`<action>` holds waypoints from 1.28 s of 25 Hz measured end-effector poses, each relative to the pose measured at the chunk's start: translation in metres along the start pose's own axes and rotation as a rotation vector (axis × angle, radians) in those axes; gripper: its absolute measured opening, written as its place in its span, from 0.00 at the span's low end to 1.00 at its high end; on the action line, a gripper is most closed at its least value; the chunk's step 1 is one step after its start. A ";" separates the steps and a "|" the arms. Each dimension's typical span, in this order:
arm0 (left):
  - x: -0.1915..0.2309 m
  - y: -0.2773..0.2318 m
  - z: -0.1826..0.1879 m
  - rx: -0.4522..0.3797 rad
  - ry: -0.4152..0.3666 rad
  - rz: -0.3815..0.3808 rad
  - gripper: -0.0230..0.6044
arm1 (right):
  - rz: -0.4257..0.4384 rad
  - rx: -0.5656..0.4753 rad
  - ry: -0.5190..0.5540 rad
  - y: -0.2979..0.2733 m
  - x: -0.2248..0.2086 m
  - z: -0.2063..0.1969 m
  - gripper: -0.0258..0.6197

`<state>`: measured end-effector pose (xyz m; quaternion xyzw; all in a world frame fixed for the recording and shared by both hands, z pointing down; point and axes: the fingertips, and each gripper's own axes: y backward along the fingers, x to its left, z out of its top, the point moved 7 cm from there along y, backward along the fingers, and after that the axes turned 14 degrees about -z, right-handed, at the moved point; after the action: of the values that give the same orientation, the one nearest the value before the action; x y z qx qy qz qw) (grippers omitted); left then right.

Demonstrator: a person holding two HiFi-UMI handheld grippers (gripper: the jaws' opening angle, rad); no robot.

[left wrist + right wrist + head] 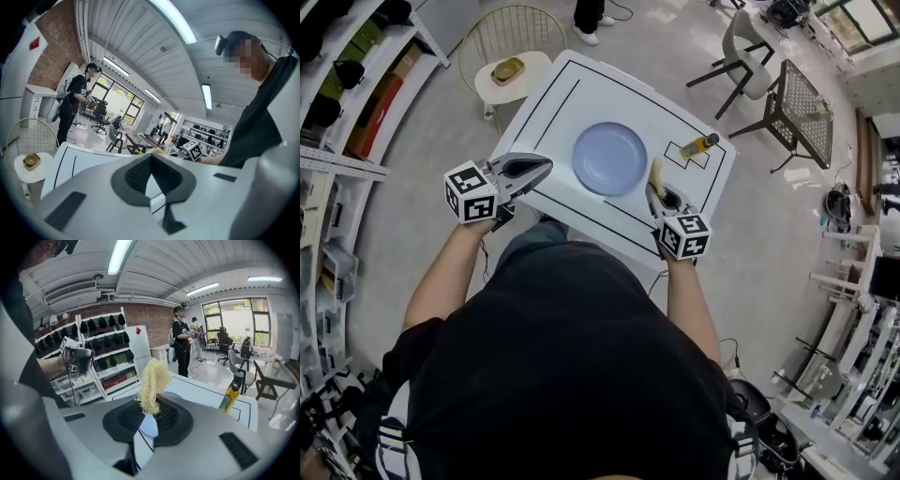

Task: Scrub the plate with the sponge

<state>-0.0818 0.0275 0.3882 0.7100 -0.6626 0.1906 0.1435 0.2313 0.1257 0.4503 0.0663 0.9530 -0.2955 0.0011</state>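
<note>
Bare blue plate (pixel 609 157) lies flat mid-table (pixel 562 94). The right gripper (pixel 657 190) is just beside its right rim, jaws pinching a shaggy yellow sponge (pixel 657 174) that sticks out past the tips. Left gripper (pixel 546 167) hangs at the table's near-left corner, jaws pressed together w/ nothing between, apart from the plate. Yellow bottle (pixel 700 144) stands in a marked box far right, and a round side table (pixel 492 89) off the far-left corner carries a yellow dish (pixel 507 69).
</note>
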 end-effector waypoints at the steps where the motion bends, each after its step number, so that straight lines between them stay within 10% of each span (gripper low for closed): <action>1: 0.004 0.001 0.000 -0.002 0.006 0.004 0.04 | 0.002 0.012 0.008 -0.005 0.000 -0.001 0.09; 19: 0.062 0.019 -0.004 -0.002 0.079 0.021 0.04 | 0.044 0.152 0.133 -0.090 0.018 -0.020 0.09; 32: 0.090 0.039 -0.010 -0.014 0.124 0.054 0.04 | 0.102 0.272 0.417 -0.137 0.049 -0.046 0.09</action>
<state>-0.1170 -0.0511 0.4364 0.6776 -0.6727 0.2333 0.1840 0.1670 0.0458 0.5630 0.1734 0.8795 -0.4006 -0.1897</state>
